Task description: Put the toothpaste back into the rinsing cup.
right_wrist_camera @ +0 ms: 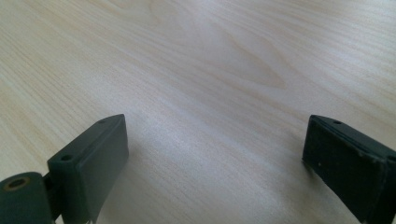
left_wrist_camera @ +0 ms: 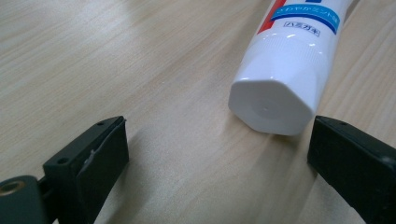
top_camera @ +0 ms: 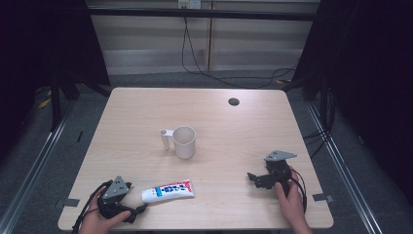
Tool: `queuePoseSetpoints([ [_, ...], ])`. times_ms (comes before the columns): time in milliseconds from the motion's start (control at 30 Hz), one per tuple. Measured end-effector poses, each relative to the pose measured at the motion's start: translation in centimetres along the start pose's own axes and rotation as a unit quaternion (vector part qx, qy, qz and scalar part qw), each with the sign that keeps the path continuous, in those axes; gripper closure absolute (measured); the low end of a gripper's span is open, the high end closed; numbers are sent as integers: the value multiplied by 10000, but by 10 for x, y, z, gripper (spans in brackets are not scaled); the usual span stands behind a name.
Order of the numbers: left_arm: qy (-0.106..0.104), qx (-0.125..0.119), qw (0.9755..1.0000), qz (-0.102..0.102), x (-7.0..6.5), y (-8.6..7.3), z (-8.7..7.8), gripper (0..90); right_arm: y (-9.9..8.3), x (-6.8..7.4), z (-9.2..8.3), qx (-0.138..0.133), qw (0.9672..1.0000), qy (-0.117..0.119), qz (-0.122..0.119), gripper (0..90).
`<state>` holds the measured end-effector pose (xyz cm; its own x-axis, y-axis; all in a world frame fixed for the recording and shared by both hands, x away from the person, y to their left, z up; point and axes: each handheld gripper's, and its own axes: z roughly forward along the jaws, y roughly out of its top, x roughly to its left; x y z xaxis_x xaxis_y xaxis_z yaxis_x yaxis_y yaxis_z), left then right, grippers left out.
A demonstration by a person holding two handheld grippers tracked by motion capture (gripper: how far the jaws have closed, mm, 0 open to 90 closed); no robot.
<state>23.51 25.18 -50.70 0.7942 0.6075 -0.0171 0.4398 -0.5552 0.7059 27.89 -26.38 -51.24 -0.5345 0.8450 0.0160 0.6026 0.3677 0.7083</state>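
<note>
Resting left hand (top_camera: pixel 100 219) beside toothpaste tube (top_camera: pixel 168 191)

Bare table (top_camera: pixel 234 126) between right gripper (top_camera: pixel 253 177) and toothpaste tube (top_camera: pixel 168 191); cup (top_camera: pixel 184 142) mid-table.

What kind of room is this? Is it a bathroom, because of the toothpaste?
Probably not a bathroom; more likely a lab or recording workspace. A bare wooden table with a cable hole, loose cables on the floor behind, and a dark metal frame around it suggest that.
</note>
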Motion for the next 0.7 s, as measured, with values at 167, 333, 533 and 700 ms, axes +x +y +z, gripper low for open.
queuePoseSetpoints([
  [167,80,-13,9999,-93,-2,0,1,48,0,0,0,-7,10000,-3,2,62],
  [333,103,190,9997,-108,-6,5,0,51,0,0,0,-3,10000,-10,4,62],
  [533,-48,585,9983,10,-10,15,-3,153,0,0,0,-4,10000,-7,-2,63],
  [700,-194,870,9958,194,-11,26,-2,162,0,0,0,-17,10000,25,-17,63],
])
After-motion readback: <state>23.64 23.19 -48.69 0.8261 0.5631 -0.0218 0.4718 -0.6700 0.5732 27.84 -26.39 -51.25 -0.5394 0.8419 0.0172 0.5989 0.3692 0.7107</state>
